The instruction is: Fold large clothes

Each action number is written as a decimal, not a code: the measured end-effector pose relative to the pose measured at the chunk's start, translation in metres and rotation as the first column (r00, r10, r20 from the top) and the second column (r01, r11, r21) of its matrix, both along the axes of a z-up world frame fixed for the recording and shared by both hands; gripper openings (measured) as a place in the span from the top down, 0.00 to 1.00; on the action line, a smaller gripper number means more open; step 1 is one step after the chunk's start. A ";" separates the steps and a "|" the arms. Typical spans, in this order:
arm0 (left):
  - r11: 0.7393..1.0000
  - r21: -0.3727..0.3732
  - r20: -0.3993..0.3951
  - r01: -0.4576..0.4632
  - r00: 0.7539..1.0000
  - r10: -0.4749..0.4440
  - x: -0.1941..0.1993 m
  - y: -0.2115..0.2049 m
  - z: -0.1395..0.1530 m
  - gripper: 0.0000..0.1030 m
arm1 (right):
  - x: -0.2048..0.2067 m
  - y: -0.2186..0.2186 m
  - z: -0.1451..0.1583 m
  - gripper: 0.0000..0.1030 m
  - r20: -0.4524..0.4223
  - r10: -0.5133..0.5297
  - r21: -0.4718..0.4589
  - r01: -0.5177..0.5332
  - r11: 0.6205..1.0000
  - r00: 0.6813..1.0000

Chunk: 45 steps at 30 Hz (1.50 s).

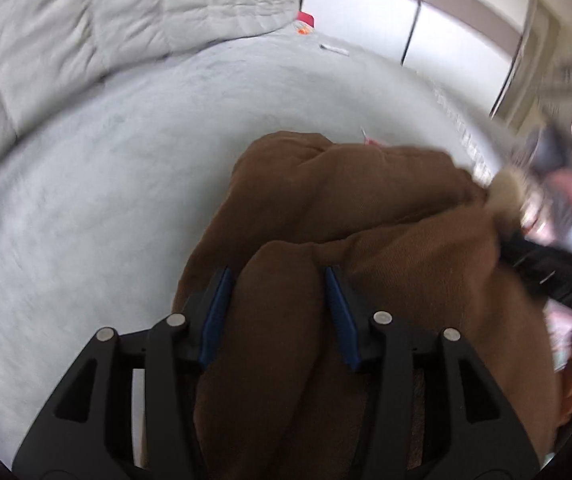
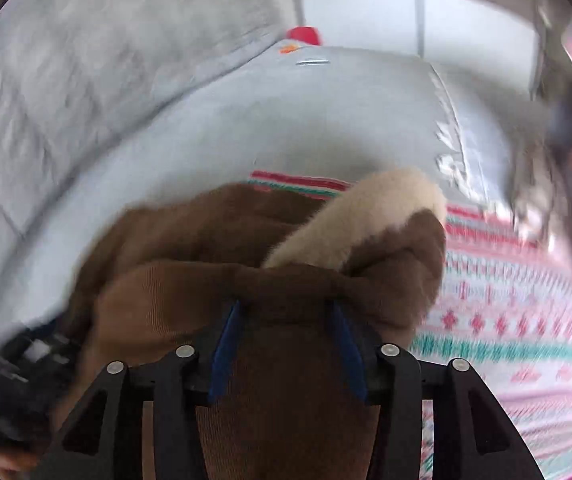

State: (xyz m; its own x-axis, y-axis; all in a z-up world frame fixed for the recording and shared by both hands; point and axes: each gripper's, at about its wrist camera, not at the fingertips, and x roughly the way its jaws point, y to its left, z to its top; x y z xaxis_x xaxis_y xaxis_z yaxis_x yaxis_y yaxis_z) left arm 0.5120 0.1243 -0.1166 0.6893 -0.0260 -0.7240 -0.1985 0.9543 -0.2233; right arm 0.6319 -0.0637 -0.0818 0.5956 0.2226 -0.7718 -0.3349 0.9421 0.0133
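A large brown garment (image 1: 385, 208) lies bunched on the grey bed sheet (image 1: 106, 200). A thick fold of it fills the gap of my left gripper (image 1: 280, 292) and touches both blue pads. In the right wrist view the same brown garment (image 2: 190, 232) shows a cream fleece lining (image 2: 365, 208). My right gripper (image 2: 286, 308) holds a gathered fold of it between its pads. The other gripper appears only as a black blur at the right edge of the left view and the lower left of the right view.
A pale grey quilt (image 1: 86, 20) is heaped at the back left of the bed. A pink, red and green patterned blanket (image 2: 525, 300) lies to the right. A small red item (image 2: 303, 36) sits at the far edge, with white wardrobe panels (image 1: 445, 20) behind.
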 end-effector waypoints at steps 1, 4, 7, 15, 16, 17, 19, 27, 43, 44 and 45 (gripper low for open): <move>0.999 -0.053 0.003 -0.006 1.000 0.006 -0.001 0.008 -0.004 0.48 | -0.001 0.007 -0.004 0.50 0.001 0.001 -0.035 -0.001 0.999 1.000; 0.996 -0.088 0.006 -0.003 1.000 0.004 -0.003 0.012 -0.008 0.48 | 0.001 0.009 -0.017 0.49 -0.007 -0.017 -0.034 0.016 0.999 1.000; 1.000 -0.009 0.004 -0.008 1.000 0.008 -0.002 -0.001 -0.007 0.47 | -0.001 0.013 -0.021 0.49 0.005 -0.024 -0.051 0.024 0.998 1.000; 0.999 0.016 -0.061 -0.028 0.998 0.028 -0.013 0.006 0.020 0.32 | -0.041 0.019 0.002 0.37 0.084 -0.026 -0.199 0.042 0.979 0.996; 1.000 -0.001 -0.056 -0.025 0.998 0.025 -0.023 0.009 0.029 0.32 | -0.049 0.010 0.009 0.33 0.073 -0.037 -0.159 0.048 0.986 0.997; 1.000 -0.021 -0.053 -0.015 0.999 0.014 -0.035 0.012 0.036 0.32 | -0.066 -0.007 0.021 0.29 0.067 -0.056 -0.072 0.061 0.996 0.996; 0.998 -0.060 -0.090 0.006 0.996 -0.011 -0.065 0.018 0.042 0.26 | -0.095 -0.033 0.032 0.19 0.058 -0.070 0.052 0.067 0.996 0.996; 0.933 -0.337 -0.206 -0.126 0.977 0.057 -0.161 0.073 0.018 0.25 | -0.210 -0.102 0.005 0.18 0.005 -0.048 0.119 0.047 0.992 0.999; 0.834 -0.512 -0.293 -0.207 0.955 0.057 -0.173 0.034 -0.030 0.11 | -0.270 -0.115 -0.003 0.18 0.062 -0.176 0.090 0.170 0.981 0.982; 0.831 -0.508 -0.289 -0.227 0.954 0.084 -0.174 0.031 -0.031 0.11 | -0.272 -0.113 -0.001 0.18 0.078 -0.180 0.080 0.174 0.981 0.980; 0.828 -0.507 -0.282 -0.239 0.954 0.102 -0.174 0.031 -0.031 0.11 | -0.273 -0.113 0.001 0.18 0.087 -0.184 0.075 0.178 0.981 0.979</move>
State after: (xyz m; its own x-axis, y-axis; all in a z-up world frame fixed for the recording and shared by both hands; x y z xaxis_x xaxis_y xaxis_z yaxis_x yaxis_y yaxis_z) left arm 0.3383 0.1551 -0.1479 0.5324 -0.3499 -0.7708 -0.4576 0.6471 -0.6098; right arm 0.3590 -0.1763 -0.0811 0.6990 0.1535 -0.6984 -0.1616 0.9853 0.0547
